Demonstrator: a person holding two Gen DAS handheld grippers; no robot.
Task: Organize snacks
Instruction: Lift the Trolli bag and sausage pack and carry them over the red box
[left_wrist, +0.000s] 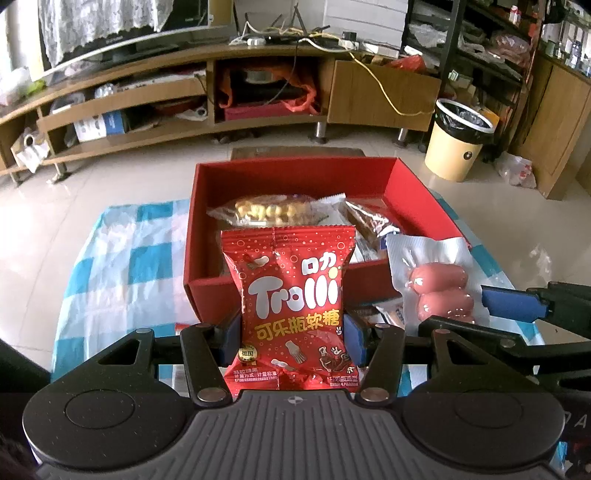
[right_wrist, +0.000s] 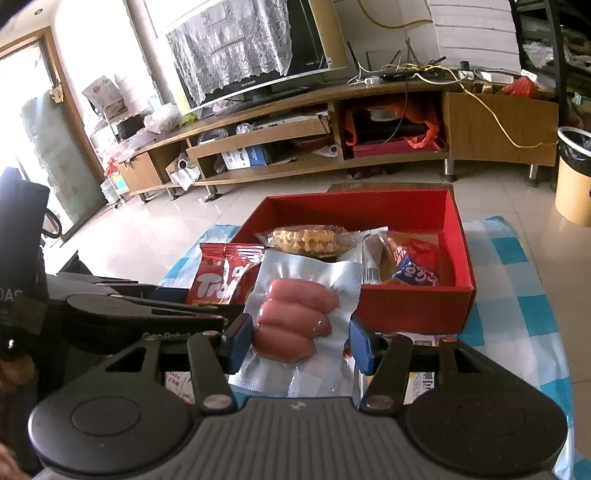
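The left tool (left_wrist: 291, 332) grips a red Trolli candy bag (left_wrist: 291, 295), upright before the red box (left_wrist: 369, 275). Beside it, the right tool (right_wrist: 301, 339) clamps a vacuum-sealed sausage pack (right_wrist: 299, 314) above the checked surface (right_wrist: 517, 295).

Both wrist views look down, close, sharing the red box (left_wrist: 258, 269) (right_wrist: 413, 306).

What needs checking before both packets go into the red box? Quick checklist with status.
1. Left gripper clamped on Trolli bag: ok.
2. Right gripper clamped on sausage pack: ok.
3. Red box open, in front of both grippers: ok.
4. Free floor in box: far part bare; near part holds a waffle pack and a blue-and-red packet: ok.
5. Grippers clear of each other: close side by side, contact cannot tell.
6. Packets above the near wall: cannot tell.
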